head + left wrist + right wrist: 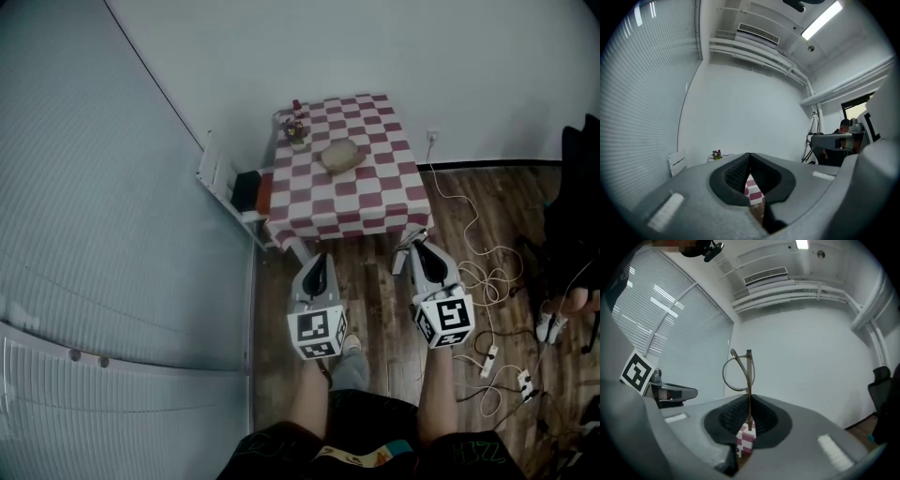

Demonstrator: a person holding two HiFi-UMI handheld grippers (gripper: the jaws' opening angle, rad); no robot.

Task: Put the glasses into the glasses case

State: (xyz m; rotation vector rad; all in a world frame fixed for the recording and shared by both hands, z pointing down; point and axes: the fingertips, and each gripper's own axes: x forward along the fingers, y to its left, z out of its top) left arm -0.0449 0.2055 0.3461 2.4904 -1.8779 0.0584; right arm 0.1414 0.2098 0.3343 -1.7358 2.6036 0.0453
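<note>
The glasses (pixel 748 385) stand upright in the clenched right tongs (pixel 749 425), and the case (pixel 342 155) lies well ahead and to their left on the tabletop (pixel 375 202), while the left tongs (pixel 749 174) are pressed together, empty.

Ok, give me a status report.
Left gripper shut, empty. Right gripper shut on the glasses. Case sits on the table ahead, nothing over it.
</note>
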